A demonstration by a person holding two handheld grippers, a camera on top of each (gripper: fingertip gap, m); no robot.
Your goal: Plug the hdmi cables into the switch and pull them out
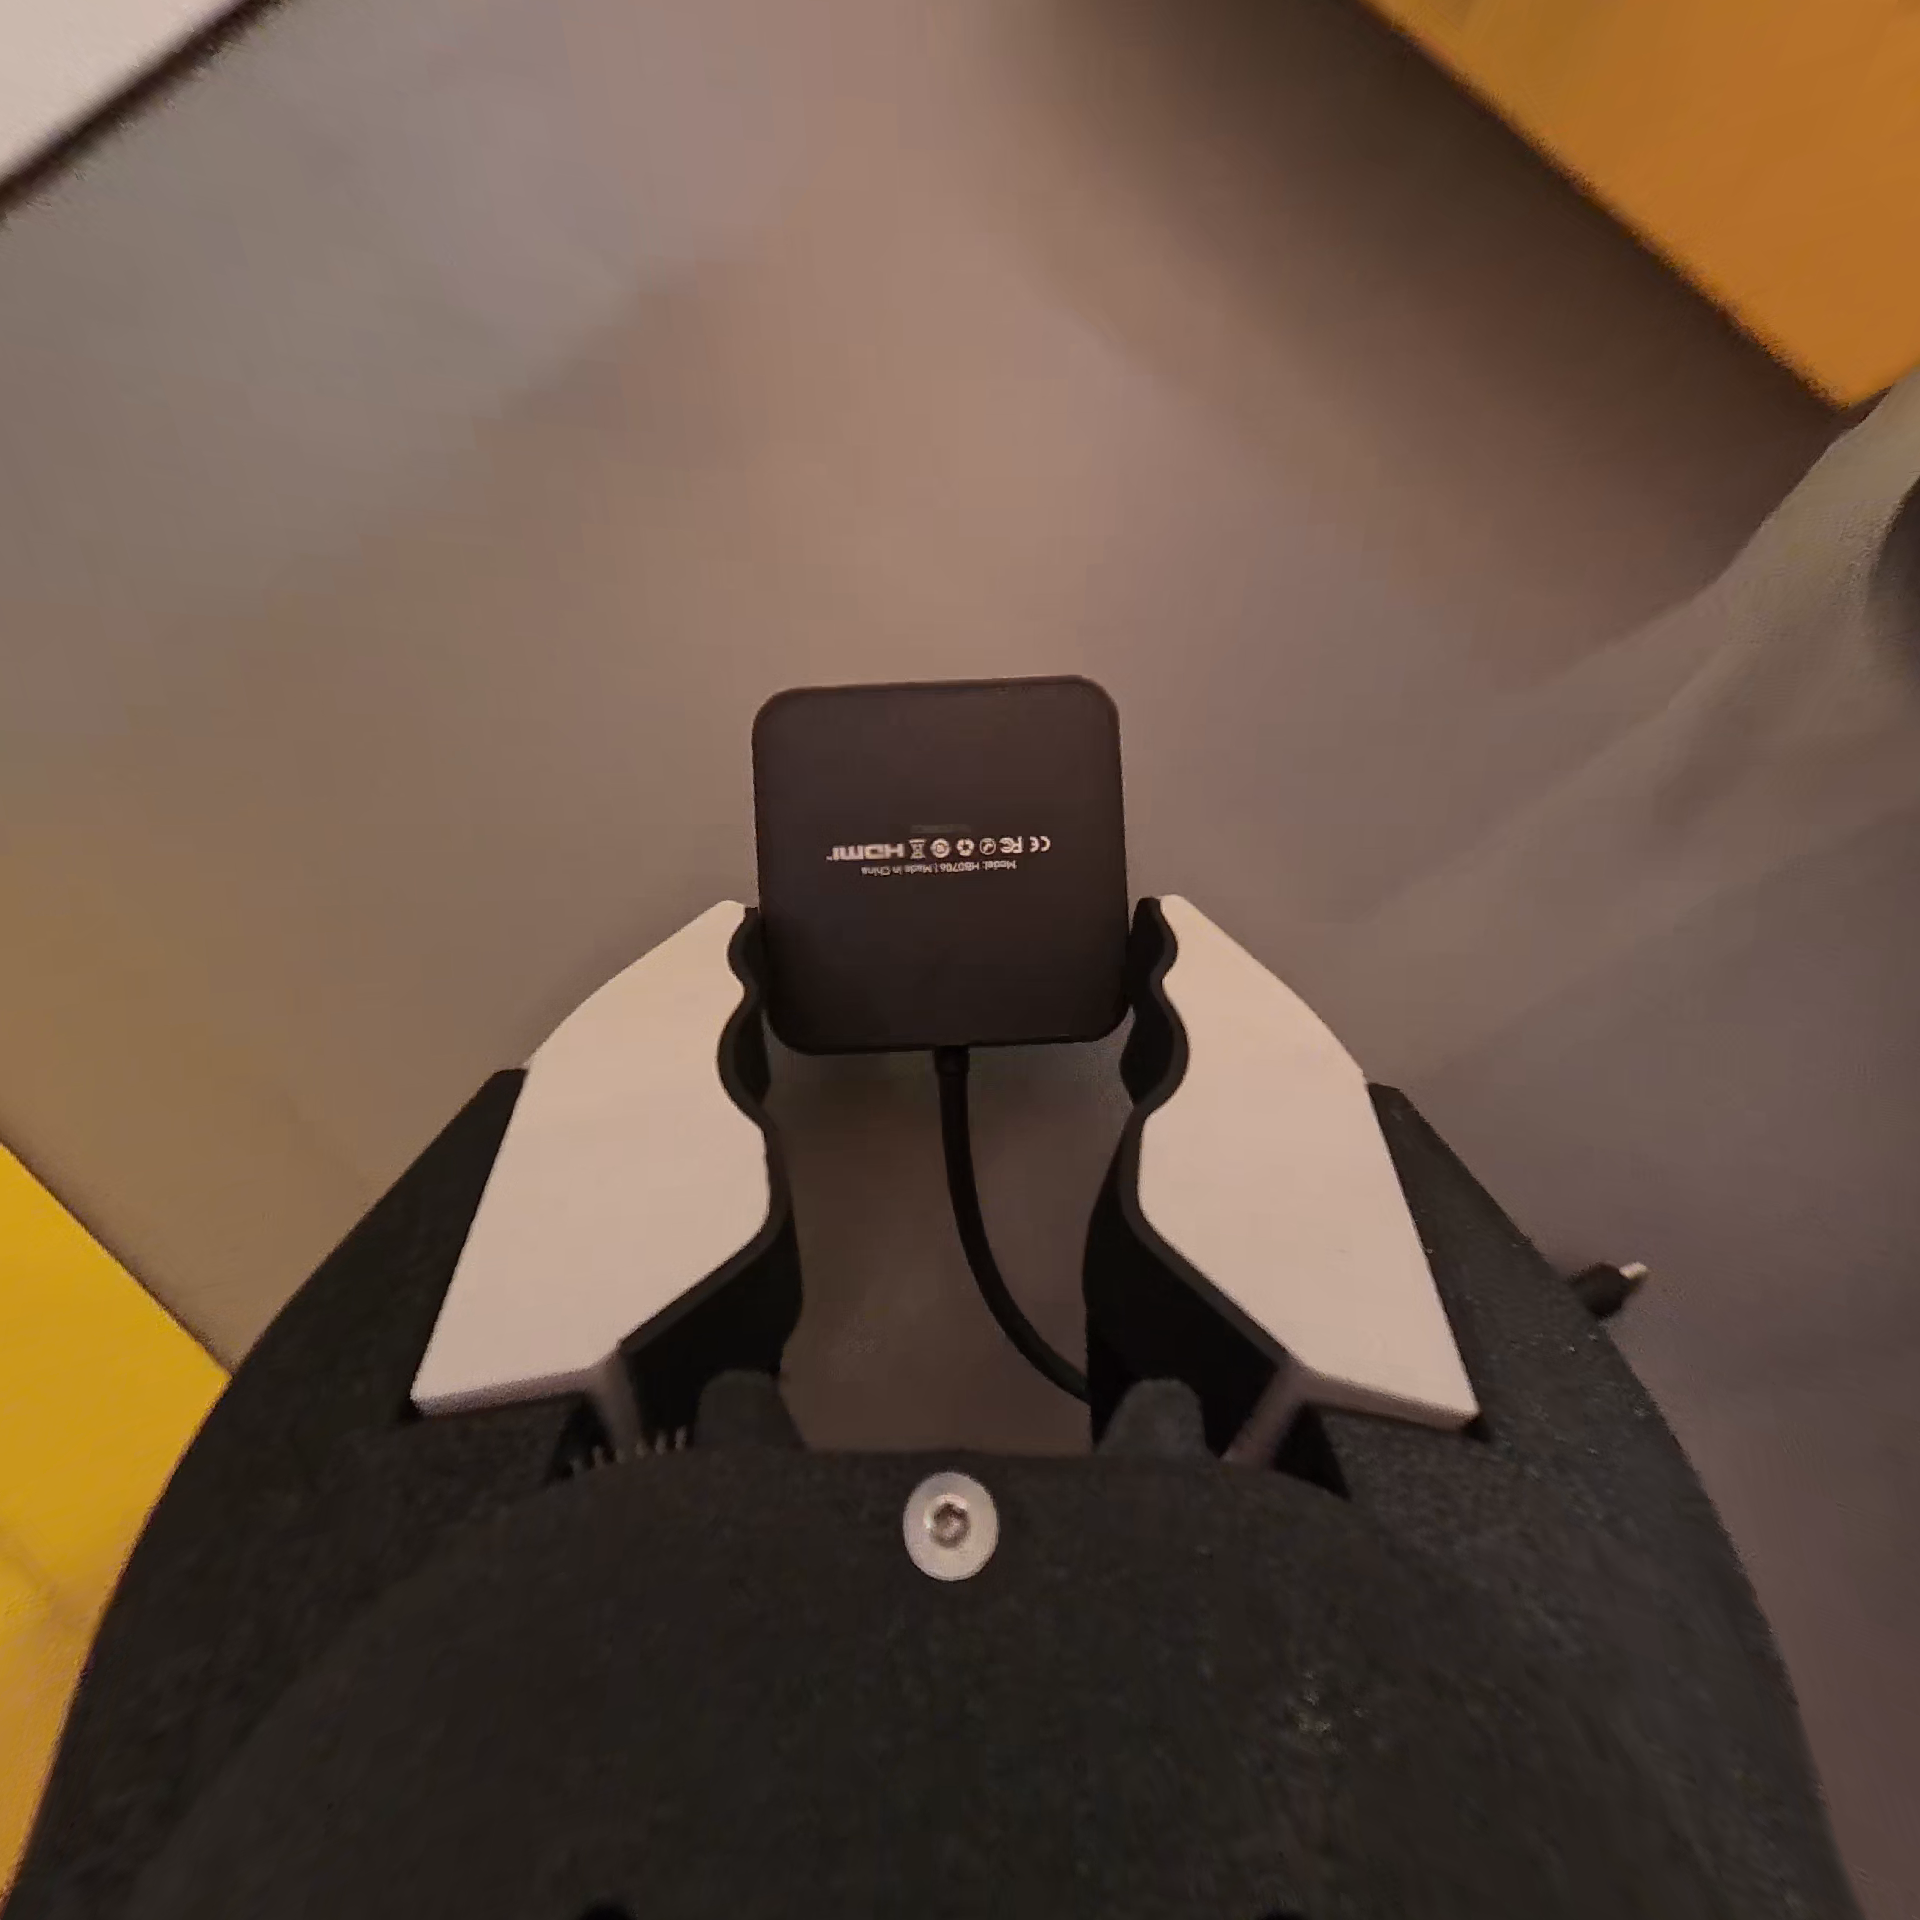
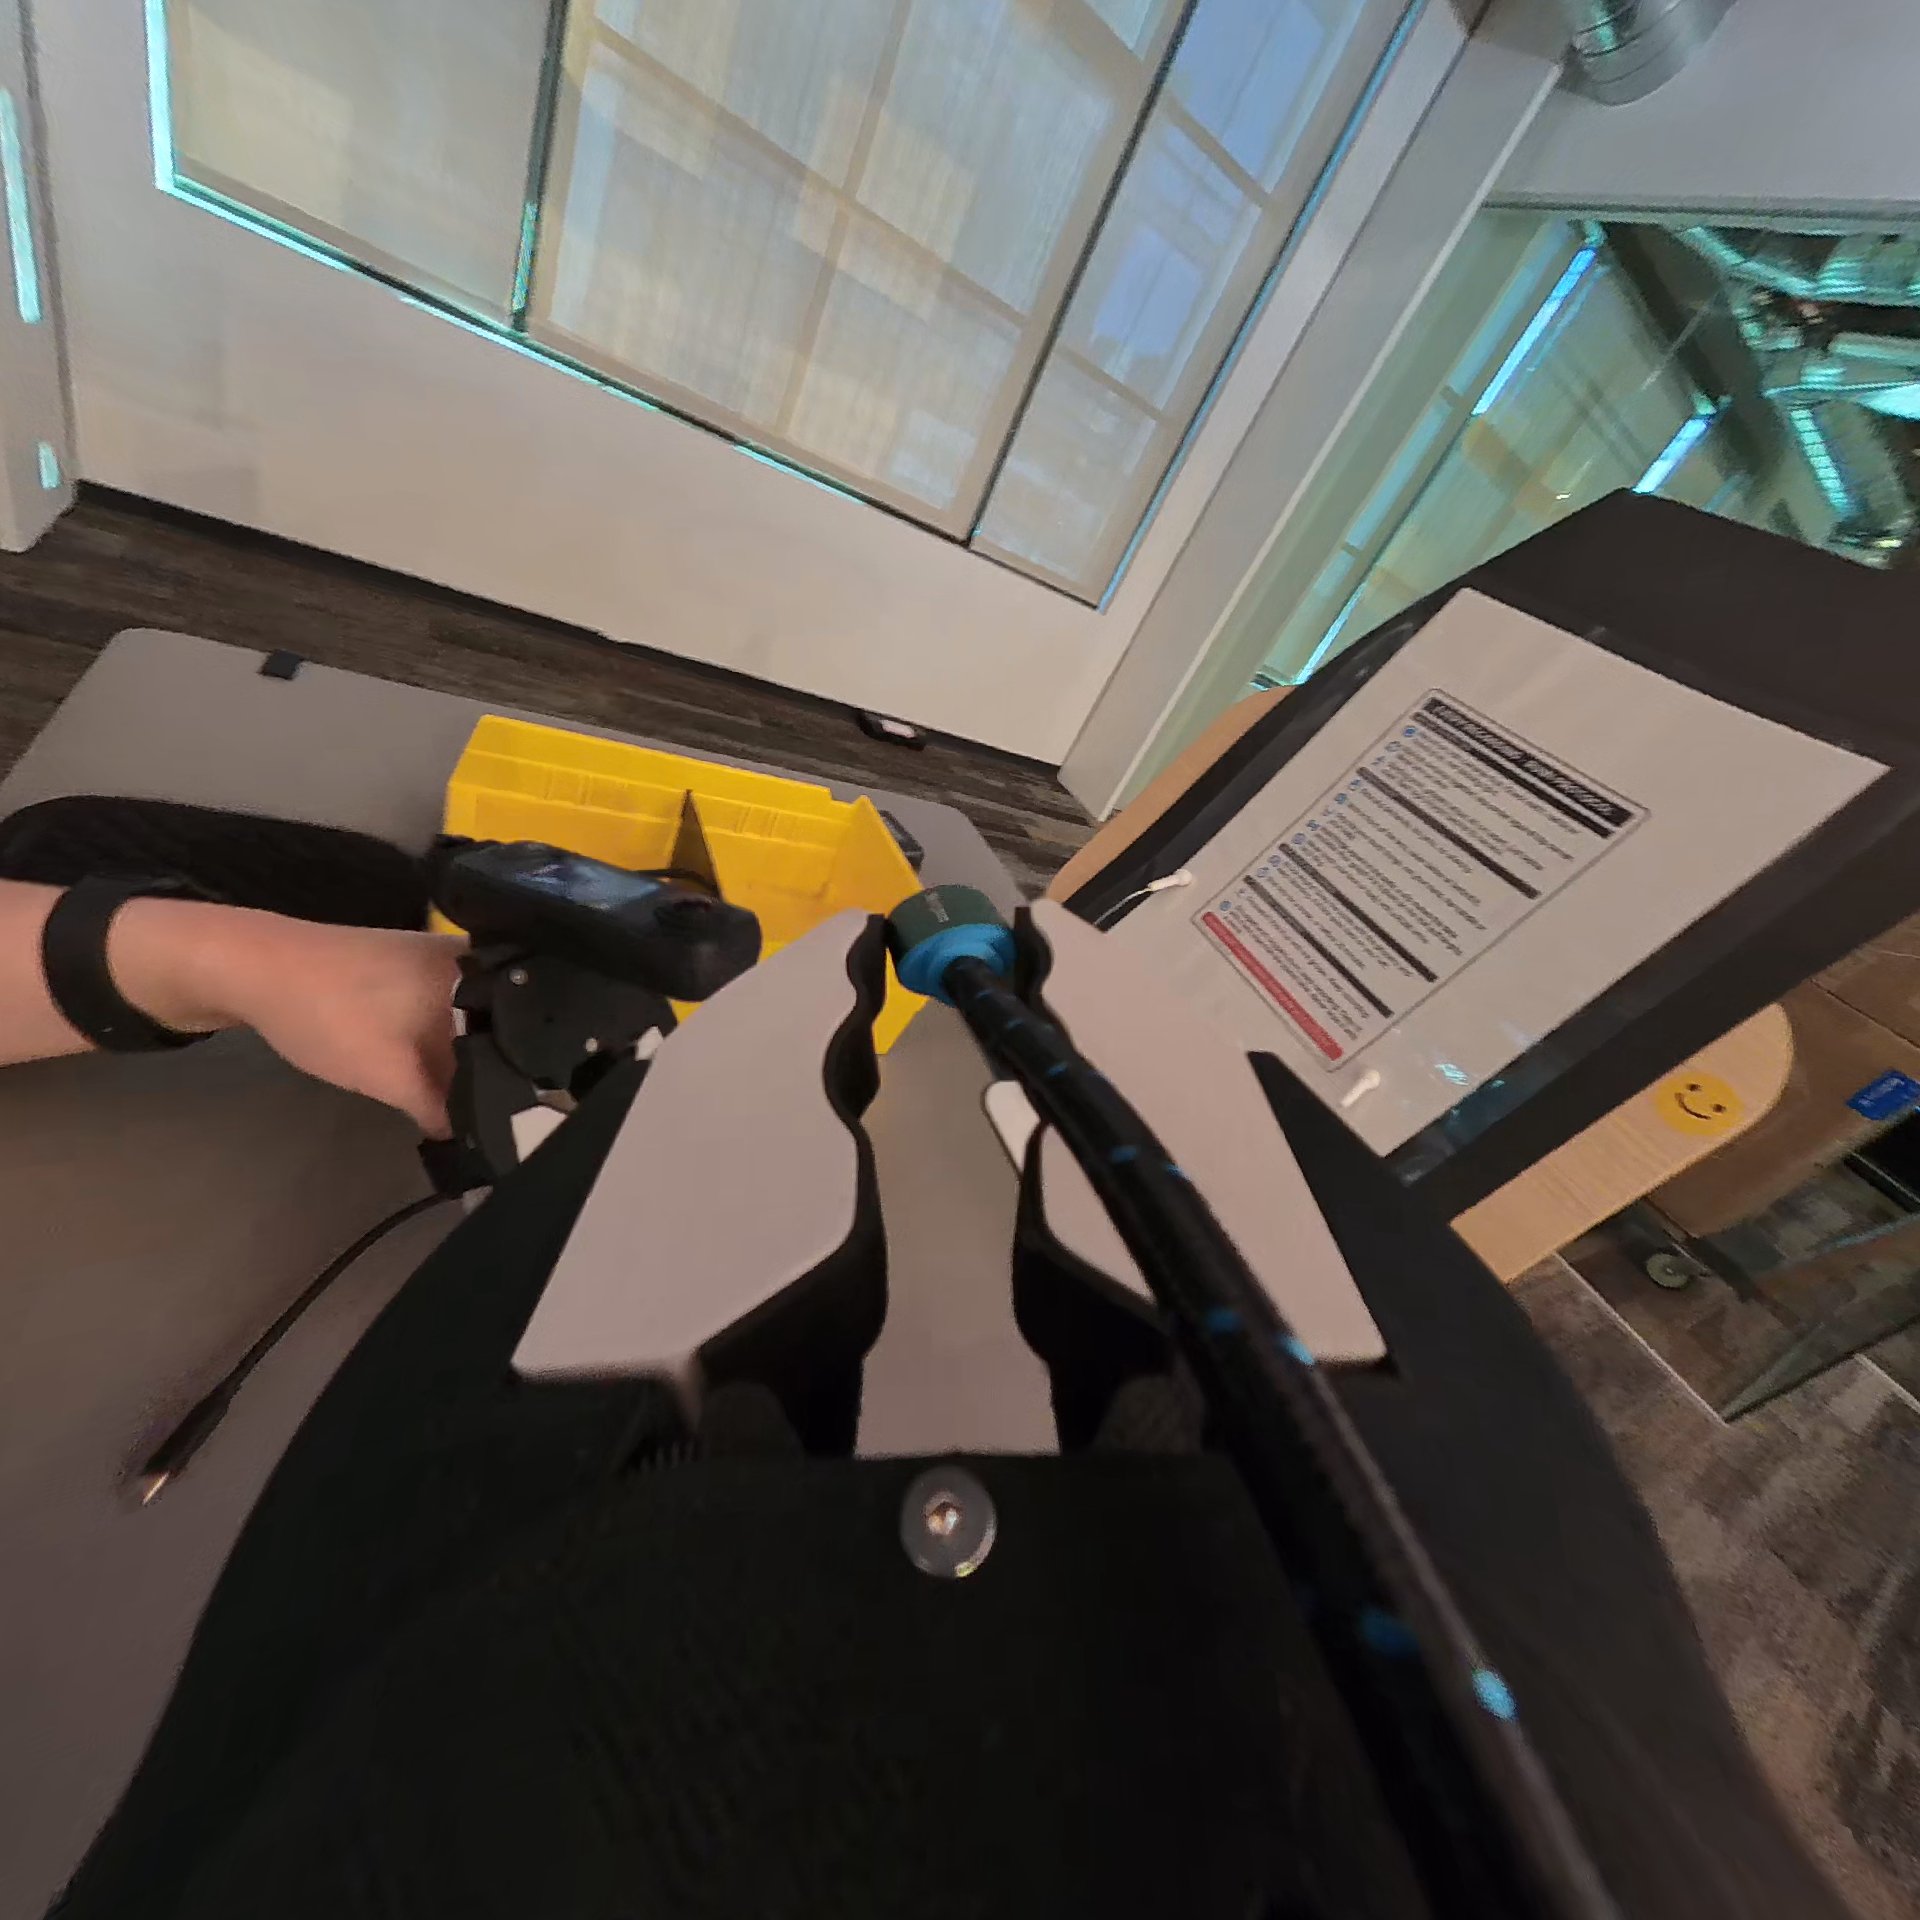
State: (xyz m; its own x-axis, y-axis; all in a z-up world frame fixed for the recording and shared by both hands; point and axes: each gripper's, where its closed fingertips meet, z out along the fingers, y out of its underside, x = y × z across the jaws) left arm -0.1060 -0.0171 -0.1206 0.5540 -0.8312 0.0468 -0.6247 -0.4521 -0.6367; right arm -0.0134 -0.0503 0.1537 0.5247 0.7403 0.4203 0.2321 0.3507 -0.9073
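In the left wrist view my left gripper (image 1: 943,925) is shut on a small black square HDMI switch (image 1: 937,831), its lettered underside facing the camera, held above the grey table (image 1: 520,520). A thin black lead (image 1: 977,1226) runs from the switch back between the fingers. In the right wrist view my right gripper (image 2: 948,935) is shut on an HDMI cable's plug (image 2: 951,935), green with a blue collar; its black braided cable (image 2: 1122,1132) trails back over the right finger. The left gripper (image 2: 540,997) shows at left, held by a hand (image 2: 260,987).
A yellow bin (image 2: 665,810) stands on the grey table (image 2: 156,1195) beyond both grippers. The switch's thin lead ends in a small plug (image 2: 166,1455) lying on the table at left. A dark panel with a posted white sheet (image 2: 1455,873) stands at right. The tips of one gripper are about 30 centimeters away from the tips of the other.
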